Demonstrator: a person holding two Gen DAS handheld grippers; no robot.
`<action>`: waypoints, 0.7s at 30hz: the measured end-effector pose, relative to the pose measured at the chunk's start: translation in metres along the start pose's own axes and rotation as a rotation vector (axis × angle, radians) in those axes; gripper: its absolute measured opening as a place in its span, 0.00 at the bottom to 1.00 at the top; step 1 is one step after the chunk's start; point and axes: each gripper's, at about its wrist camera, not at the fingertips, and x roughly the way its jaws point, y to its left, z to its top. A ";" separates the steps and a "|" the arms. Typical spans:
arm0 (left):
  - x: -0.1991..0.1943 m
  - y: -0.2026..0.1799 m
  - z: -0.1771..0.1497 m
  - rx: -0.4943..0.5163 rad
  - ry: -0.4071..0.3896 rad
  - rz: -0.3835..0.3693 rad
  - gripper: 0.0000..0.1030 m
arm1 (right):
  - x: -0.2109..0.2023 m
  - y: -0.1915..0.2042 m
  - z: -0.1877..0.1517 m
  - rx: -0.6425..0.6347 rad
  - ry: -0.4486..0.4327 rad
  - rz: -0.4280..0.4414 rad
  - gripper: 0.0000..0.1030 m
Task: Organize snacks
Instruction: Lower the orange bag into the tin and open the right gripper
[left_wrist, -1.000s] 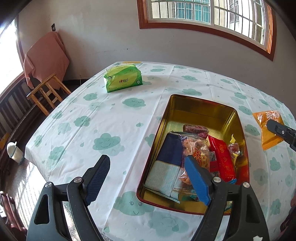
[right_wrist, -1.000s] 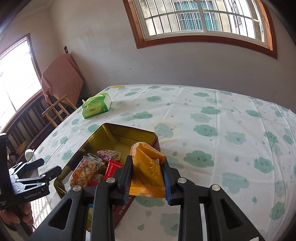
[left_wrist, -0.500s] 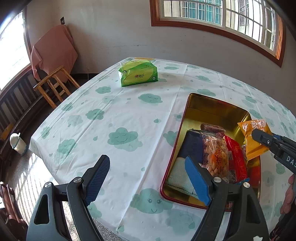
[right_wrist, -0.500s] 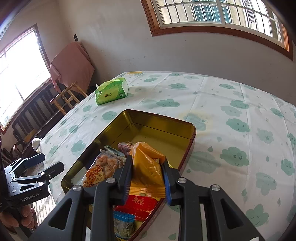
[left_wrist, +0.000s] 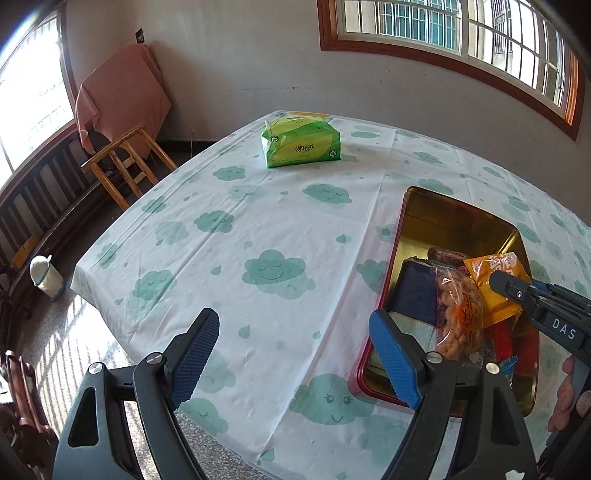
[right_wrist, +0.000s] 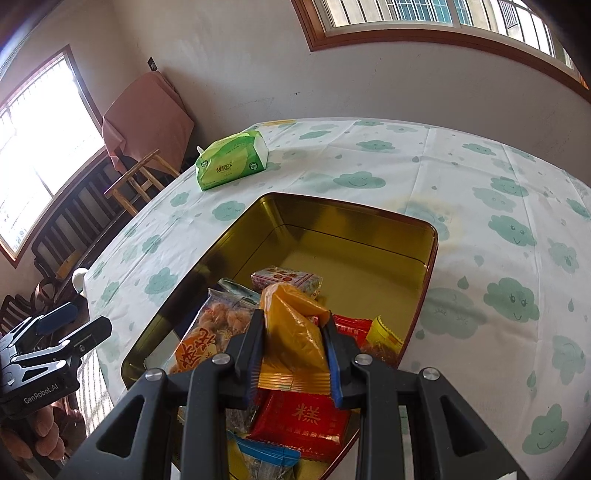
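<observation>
My right gripper (right_wrist: 293, 328) is shut on an orange snack packet (right_wrist: 293, 339) and holds it over the near end of a gold tin (right_wrist: 354, 218) with a red outside. The tin holds several snacks: a red packet (right_wrist: 306, 415), a clear bag of fried bits (right_wrist: 218, 332), a pink-white bar (right_wrist: 286, 278). In the left wrist view the orange packet (left_wrist: 495, 280) hangs over the tin (left_wrist: 458, 218) in the right gripper (left_wrist: 517, 295). My left gripper (left_wrist: 295, 350) is open and empty above the tablecloth, left of the tin.
A green tissue pack (left_wrist: 301, 142) lies at the far side of the cloud-print tablecloth (left_wrist: 258, 229). A wooden stool (left_wrist: 125, 162) and a chair draped in pink cloth (left_wrist: 118, 96) stand beyond the table's left edge. A small white bin (left_wrist: 44, 275) is on the floor.
My right gripper has carried the orange packet left from over the tablecloth to over the tin. My left gripper has drawn back leftward, away from the tin, staying open.
</observation>
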 end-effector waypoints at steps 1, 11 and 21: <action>0.000 0.000 0.000 0.001 0.000 -0.002 0.79 | 0.001 0.000 -0.001 0.000 -0.002 0.001 0.28; 0.003 -0.006 0.000 0.012 0.006 -0.015 0.81 | 0.002 -0.001 -0.001 -0.021 0.000 -0.047 0.42; 0.002 -0.013 -0.001 0.025 0.005 -0.023 0.82 | 0.000 0.008 -0.003 -0.097 -0.032 -0.136 0.63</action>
